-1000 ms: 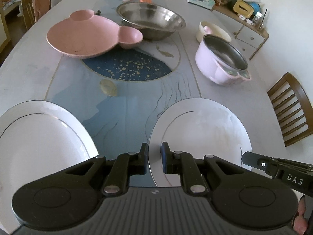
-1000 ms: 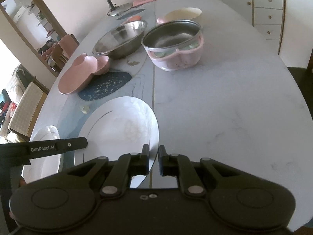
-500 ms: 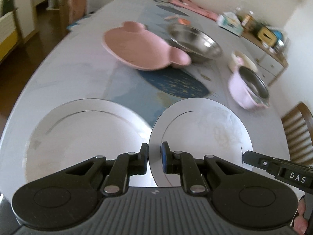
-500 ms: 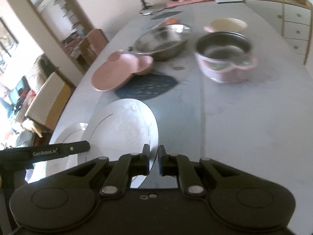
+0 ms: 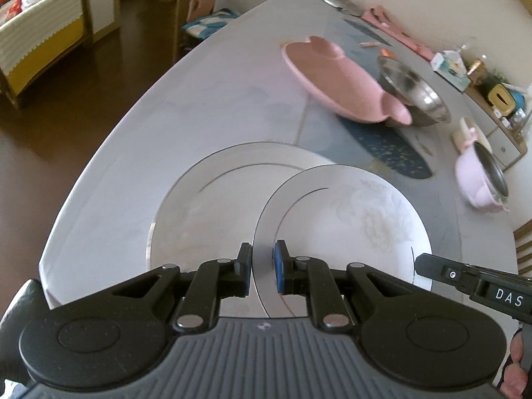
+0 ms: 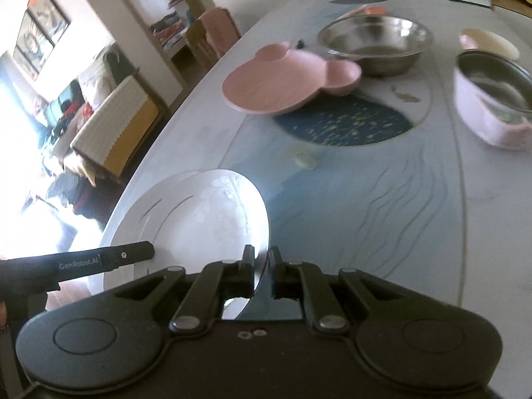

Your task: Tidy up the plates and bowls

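Both my grippers, left [image 5: 262,267] and right [image 6: 261,271], are pinched on the floral plate's [image 5: 349,219] near rim, hanging it over the bigger plate [image 5: 206,206] just ahead-left; stacking step I guess; next: center, lower, let go.

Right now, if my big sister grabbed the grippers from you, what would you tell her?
Left hand-held gripper and right hand-held gripper: both shut on opposite rims of the flowered white plate.
It overlaps the plain white plate at the table's near end.
Done: nothing stacked yet.
Left: set it down; then sort the pink eared plate, steel bowl, pink pot, cream bowl.
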`<state>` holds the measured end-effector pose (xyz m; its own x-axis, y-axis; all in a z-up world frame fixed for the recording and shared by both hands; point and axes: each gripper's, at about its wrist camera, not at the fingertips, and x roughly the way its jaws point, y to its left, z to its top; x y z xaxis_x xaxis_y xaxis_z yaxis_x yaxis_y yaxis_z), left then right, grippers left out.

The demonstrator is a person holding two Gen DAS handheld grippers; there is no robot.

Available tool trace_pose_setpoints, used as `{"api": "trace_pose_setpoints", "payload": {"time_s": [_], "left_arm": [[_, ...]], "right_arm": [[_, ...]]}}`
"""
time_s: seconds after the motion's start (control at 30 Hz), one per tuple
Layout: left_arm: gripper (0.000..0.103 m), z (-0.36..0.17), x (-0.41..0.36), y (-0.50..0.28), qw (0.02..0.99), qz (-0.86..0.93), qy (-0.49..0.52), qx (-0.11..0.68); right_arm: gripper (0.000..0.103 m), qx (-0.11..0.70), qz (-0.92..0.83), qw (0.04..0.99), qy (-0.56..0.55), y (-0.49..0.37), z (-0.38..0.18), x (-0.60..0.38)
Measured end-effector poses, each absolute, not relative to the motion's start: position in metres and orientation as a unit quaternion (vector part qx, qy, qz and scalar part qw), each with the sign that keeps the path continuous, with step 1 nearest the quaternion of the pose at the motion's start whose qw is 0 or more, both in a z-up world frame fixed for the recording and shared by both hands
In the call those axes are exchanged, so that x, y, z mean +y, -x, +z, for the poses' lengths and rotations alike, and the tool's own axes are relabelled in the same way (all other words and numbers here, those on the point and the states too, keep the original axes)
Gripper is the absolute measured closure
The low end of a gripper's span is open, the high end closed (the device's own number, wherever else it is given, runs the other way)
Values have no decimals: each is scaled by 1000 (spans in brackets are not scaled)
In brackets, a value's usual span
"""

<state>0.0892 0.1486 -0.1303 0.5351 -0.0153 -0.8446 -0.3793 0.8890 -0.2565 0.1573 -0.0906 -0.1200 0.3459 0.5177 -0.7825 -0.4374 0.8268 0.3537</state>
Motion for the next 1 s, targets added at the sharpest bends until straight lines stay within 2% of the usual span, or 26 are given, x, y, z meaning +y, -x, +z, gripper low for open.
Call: {"api": "trace_pose_setpoints", "payload": {"time_s": [0.53,1.0], "left_arm": [[90,-145,167,-88,838,129,199,491],[90,-142,166,-87,841,123,172,498]], "right_arm": [[94,487,303,819,14,-146,-118,-55],[94,509,291,810,-19,-155,-131,-57]]}}
